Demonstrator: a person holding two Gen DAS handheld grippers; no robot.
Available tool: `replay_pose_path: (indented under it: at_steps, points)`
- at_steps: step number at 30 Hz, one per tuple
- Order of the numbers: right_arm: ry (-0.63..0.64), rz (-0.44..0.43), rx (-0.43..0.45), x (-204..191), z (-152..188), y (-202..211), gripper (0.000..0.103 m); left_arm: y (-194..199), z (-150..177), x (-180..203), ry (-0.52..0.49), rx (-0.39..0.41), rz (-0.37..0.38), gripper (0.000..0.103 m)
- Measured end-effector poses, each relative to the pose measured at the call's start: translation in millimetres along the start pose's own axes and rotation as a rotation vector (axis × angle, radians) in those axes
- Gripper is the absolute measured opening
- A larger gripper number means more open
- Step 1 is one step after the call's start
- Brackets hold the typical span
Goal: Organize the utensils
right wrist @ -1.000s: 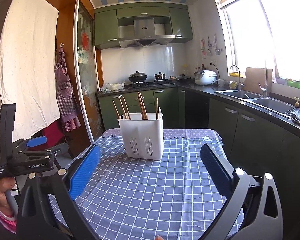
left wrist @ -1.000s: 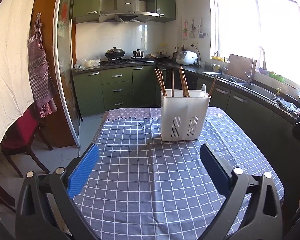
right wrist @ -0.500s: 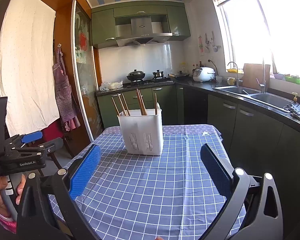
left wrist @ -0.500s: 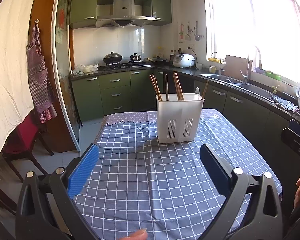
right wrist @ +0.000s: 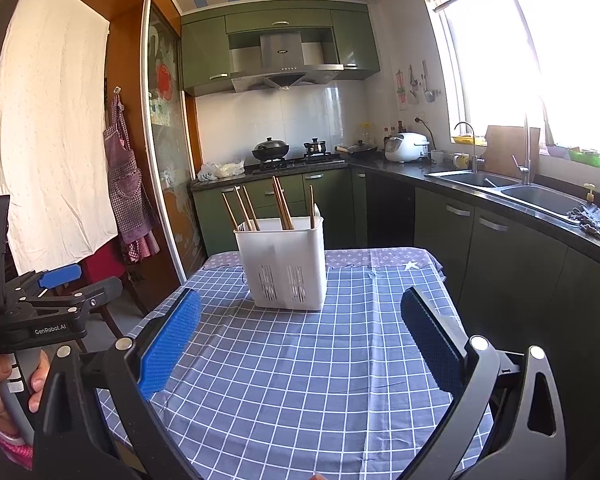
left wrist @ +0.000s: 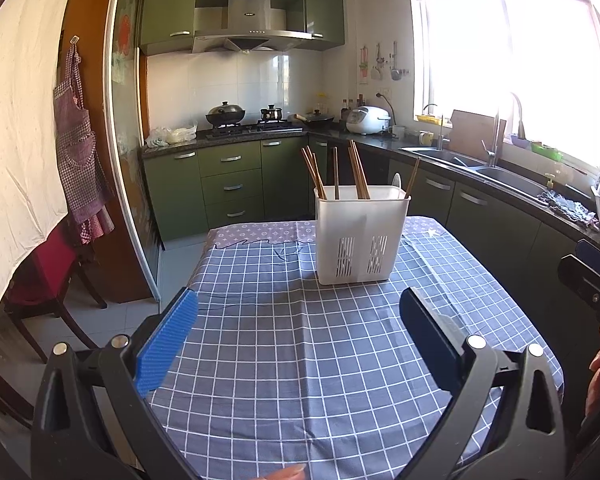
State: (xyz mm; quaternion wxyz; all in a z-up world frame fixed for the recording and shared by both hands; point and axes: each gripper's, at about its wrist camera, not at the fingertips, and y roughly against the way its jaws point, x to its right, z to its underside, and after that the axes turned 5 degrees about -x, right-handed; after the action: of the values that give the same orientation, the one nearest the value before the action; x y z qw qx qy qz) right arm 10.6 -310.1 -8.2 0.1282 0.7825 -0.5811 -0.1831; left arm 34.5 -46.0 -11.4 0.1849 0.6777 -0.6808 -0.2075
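Observation:
A white slotted utensil holder [left wrist: 360, 236] stands upright on the far part of the blue checked tablecloth [left wrist: 292, 344]. Several wooden chopsticks [left wrist: 356, 170] stick up out of it, and a white spoon tip [left wrist: 396, 180] shows at its right rim. The holder also shows in the right wrist view [right wrist: 286, 264] with the chopsticks [right wrist: 280, 204]. My left gripper [left wrist: 300, 332] is open and empty, held well short of the holder above the table. My right gripper [right wrist: 300, 336] is open and empty, also short of the holder.
The left gripper's body [right wrist: 40, 316] shows at the left of the right wrist view, off the table edge. Green cabinets [left wrist: 228, 184], a stove with pots [left wrist: 244, 116] and a sink counter [left wrist: 480, 168] lie beyond and right of the table. A red chair [left wrist: 40, 280] stands at the left.
Both grippers have drawn back and risen a little, so the holder looks farther away. Both jaws stay open and empty.

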Motion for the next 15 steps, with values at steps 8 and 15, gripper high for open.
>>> replay_pose_path:
  at_steps: [8,15]
  points:
    - [-0.001,-0.001,-0.009,-0.8,0.8,-3.3,0.098,-1.4,0.0,-0.1,0.007,-0.012,0.002,0.096]
    - [-0.005,0.0,-0.011,-1.4,1.1,-5.1,0.098,-1.6,0.2,2.0,0.001,-0.014,0.005,0.096]
